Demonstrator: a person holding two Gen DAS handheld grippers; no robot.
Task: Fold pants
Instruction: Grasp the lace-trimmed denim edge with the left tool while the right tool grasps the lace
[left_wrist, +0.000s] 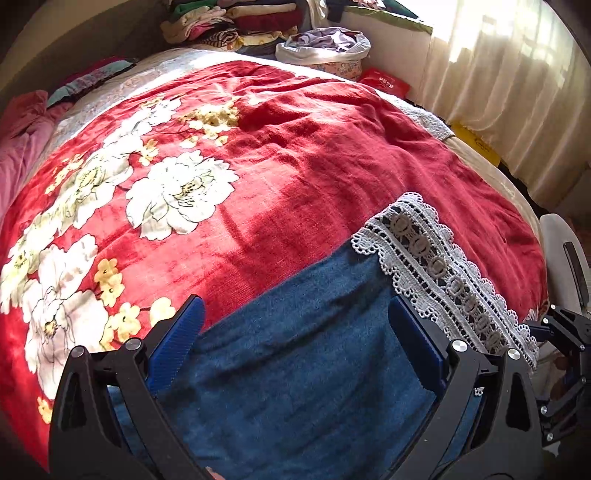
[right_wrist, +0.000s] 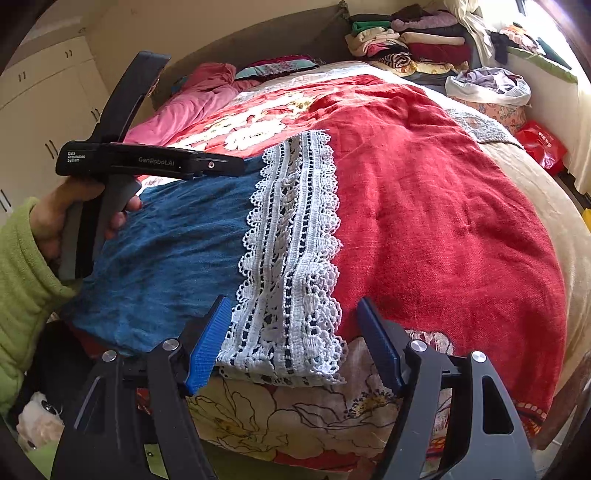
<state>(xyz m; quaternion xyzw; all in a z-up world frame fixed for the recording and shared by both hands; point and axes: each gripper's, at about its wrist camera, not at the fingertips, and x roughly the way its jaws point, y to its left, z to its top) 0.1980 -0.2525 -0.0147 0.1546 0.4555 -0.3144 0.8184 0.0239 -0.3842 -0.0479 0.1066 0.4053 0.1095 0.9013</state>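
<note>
Blue fingers (right_wrist: 218, 343) spread over lace-hemmed pants (right_wrist: 170, 254); basket (right_wrist: 484, 90) holds clothes (right_wrist: 487, 77)

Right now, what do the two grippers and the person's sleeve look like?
Both grippers, left and right, have black frames, silver round bolts at the joints and ribbed blue pads. In the right wrist view the left one's black body carries white lettering and has a grey handle. The sleeve is light green fleece. No cables show.

Near end of blue pants (left_wrist: 295, 387) cut off by frame edge, waistband unseen, left tongs (right_wrist: 236, 164) tips hidden.
</note>
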